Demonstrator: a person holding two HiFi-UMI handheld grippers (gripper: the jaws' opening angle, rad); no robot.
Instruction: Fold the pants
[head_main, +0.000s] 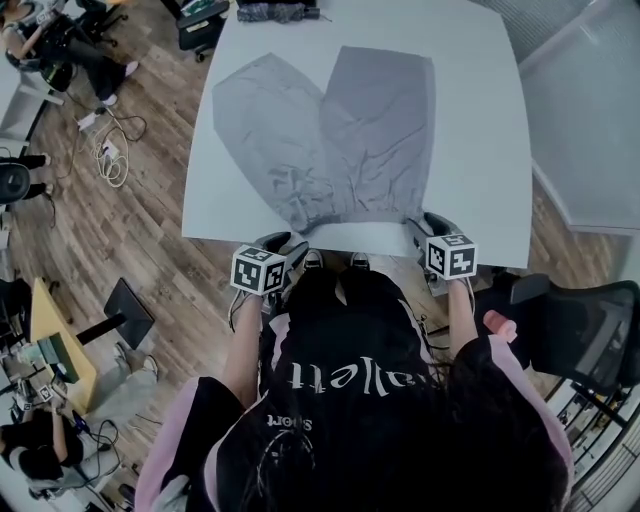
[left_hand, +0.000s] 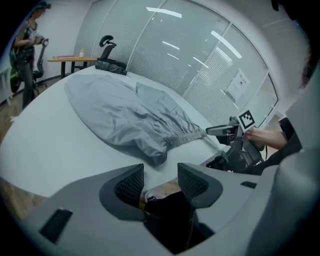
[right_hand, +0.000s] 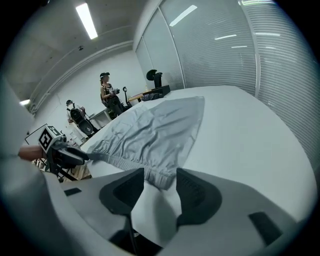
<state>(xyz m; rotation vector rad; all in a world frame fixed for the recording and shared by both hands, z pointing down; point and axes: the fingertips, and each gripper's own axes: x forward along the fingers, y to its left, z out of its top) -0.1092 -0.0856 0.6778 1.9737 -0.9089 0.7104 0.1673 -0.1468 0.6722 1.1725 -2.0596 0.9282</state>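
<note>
Table (head_main: 480, 120): white, and bears the pants spread out for folding.
Pants (head_main: 330, 140): grey, flat, legs splayed to the far side; the elastic waistband (head_main: 340, 212) lies by the near edge, within reach of both grippers.
Left gripper (left_hand: 160, 184): jaws apart, empty, at the table edge short of the waistband's left corner.
Right gripper (right_hand: 159, 186): jaws apart, gripping nothing, lined up on the right corner, probably to pinch it.
</note>
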